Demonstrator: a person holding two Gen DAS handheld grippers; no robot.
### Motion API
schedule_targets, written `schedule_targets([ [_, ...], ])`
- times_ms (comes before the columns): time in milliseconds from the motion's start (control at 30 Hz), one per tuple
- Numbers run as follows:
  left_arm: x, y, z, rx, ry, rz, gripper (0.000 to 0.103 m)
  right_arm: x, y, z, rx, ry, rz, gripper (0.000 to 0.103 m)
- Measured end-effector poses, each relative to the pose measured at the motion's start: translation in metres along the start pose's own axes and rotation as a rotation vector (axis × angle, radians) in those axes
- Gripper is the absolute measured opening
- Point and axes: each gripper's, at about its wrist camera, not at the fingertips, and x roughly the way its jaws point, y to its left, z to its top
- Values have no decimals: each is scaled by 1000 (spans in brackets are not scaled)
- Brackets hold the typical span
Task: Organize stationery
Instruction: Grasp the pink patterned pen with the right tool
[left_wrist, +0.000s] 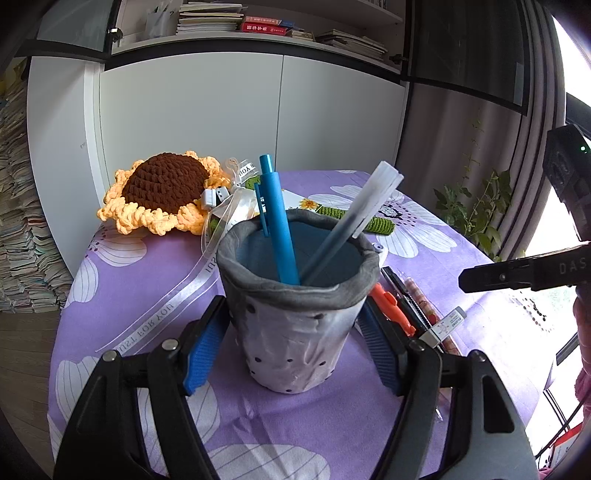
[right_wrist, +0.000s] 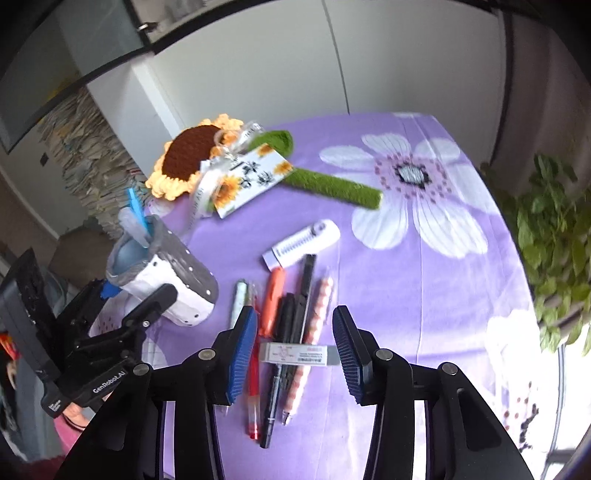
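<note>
The left claw (left_wrist: 295, 332) is clamped on the soft grey cup (left_wrist: 295, 295), which is light and squashy, so hold it low. The right claw (right_wrist: 295, 354) hangs half open and empty over the eraser (right_wrist: 299, 353), lying across the pens (right_wrist: 284, 325) near the table's (right_wrist: 424, 295) front edge. It is small, firm and grippy; pinch its short sides.

Right claw (right_wrist: 295, 350) open above white rectangular eraser (right_wrist: 299, 353) lying across pens (right_wrist: 284, 332), lower centre; purple floral surface (right_wrist: 424, 295).
</note>
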Motion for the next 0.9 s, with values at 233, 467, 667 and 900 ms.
schedule_targets([
  [233, 0, 0, 0, 0, 0, 0, 71, 24, -21, 11, 75, 52, -41, 43],
  [467, 0, 0, 0, 0, 0, 0, 71, 53, -19, 24, 86, 111, -73, 41],
  [667, 0, 0, 0, 1, 0, 0, 71, 71, -13, 27, 50, 158, -116, 26],
  [900, 0, 0, 0, 0, 0, 0, 71, 82, 2, 33, -30, 165, -184, 17],
])
